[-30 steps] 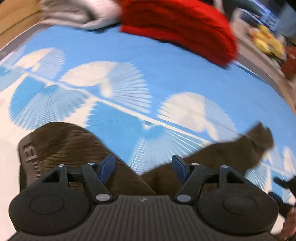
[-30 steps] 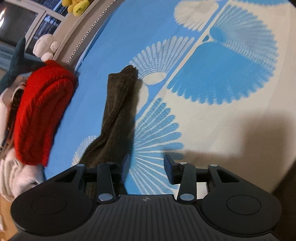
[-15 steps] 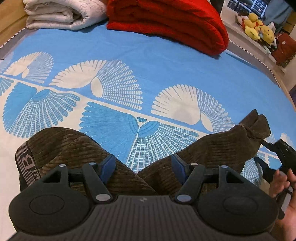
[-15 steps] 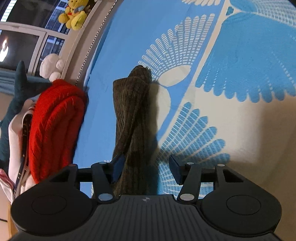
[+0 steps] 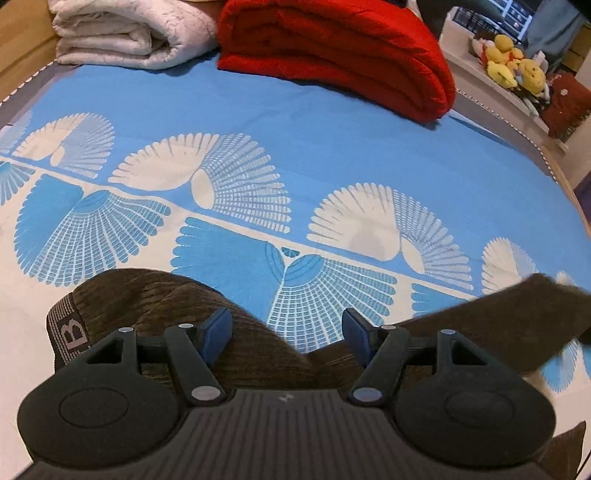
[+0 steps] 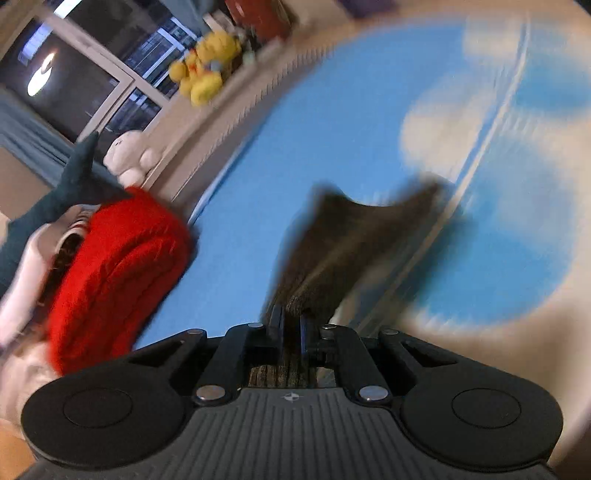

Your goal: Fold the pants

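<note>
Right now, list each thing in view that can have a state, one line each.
Pants: unfolded on the bedspread, one leg end lifted.
Right gripper: shut on the pants leg.
Left gripper: open above the pants.
Red blanket: folded.
White blanket: folded.

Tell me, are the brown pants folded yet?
Not yet. The brown corduroy pants lie spread on the blue and white patterned bedspread, legs apart, with no fold visible. In hand: the right hand-held gripper has just closed on a pant leg end, which looks raised off the bed. The left hand-held gripper is open above the crotch. The folding itself is left.
</note>
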{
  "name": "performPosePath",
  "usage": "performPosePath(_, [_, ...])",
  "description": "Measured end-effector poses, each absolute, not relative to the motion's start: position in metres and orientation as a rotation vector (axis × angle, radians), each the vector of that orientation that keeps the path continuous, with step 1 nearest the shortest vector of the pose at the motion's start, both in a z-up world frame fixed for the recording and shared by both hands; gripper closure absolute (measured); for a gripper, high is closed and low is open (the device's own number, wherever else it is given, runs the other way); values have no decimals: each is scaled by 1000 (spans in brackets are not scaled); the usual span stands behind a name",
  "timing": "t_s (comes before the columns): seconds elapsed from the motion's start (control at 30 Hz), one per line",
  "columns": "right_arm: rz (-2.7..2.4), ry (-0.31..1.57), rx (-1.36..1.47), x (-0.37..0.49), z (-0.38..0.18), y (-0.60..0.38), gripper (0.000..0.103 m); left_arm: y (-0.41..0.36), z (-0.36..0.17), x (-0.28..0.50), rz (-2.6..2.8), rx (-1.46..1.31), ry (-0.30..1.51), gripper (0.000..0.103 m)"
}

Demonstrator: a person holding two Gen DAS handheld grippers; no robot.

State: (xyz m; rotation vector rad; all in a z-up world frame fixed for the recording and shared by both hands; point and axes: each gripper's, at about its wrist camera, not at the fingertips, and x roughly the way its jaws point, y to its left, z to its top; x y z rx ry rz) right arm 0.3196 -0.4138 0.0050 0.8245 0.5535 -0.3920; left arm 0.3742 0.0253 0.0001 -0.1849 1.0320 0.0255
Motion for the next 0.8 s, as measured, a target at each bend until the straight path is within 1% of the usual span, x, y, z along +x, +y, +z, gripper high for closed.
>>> performPosePath(0.03, [-408,499,718,314,22,-411,94,23,1,374,13,-176,1030,32])
performPosePath(0.07, [-419,456,611,315,26,-411,90,20,2,373,0,-162,1031,32])
performPosePath(0.1, [-442,459,512,320,20,-415,75,18,3,371,-10,-151,1030,32])
performPosePath(0.13, [-467,533,454,328,5,-425,69,15,3,369,-22,-139,1028,32])
performPosePath(0.17, [-496,617,471,327,-9,-437,67,11,4,366,-38,-123,1027,32])
performPosePath(0.2, [-536,664,562,315,-24,-454,67,8,4,364,-57,-100,1025,31])
performPosePath(0.27, [-582,689,755,288,-41,-486,68,1,5,362,-79,-46,1016,31])
performPosePath(0.33, [-647,687,834,264,-43,-510,69,-2,5,361,-65,-14,1003,31])
performPosePath(0.37, [-662,675,844,253,-42,-517,68,-2,4,361,-58,-4,1003,31])
performPosePath(0.47, [-714,722,841,231,-44,-529,58,-1,2,361,-56,5,1007,31])
performPosePath(0.53, [-756,789,887,221,-56,-535,56,-1,2,360,-56,24,1004,31])
performPosePath(0.6, [-773,852,999,214,-74,-540,54,0,2,360,-51,41,1001,31])
performPosePath(0.7, [-720,861,1146,219,-105,-551,54,2,-3,361,-36,52,1009,31])
performPosePath(0.8, [-724,783,1187,233,-123,-562,53,0,-7,361,-30,68,1015,31])
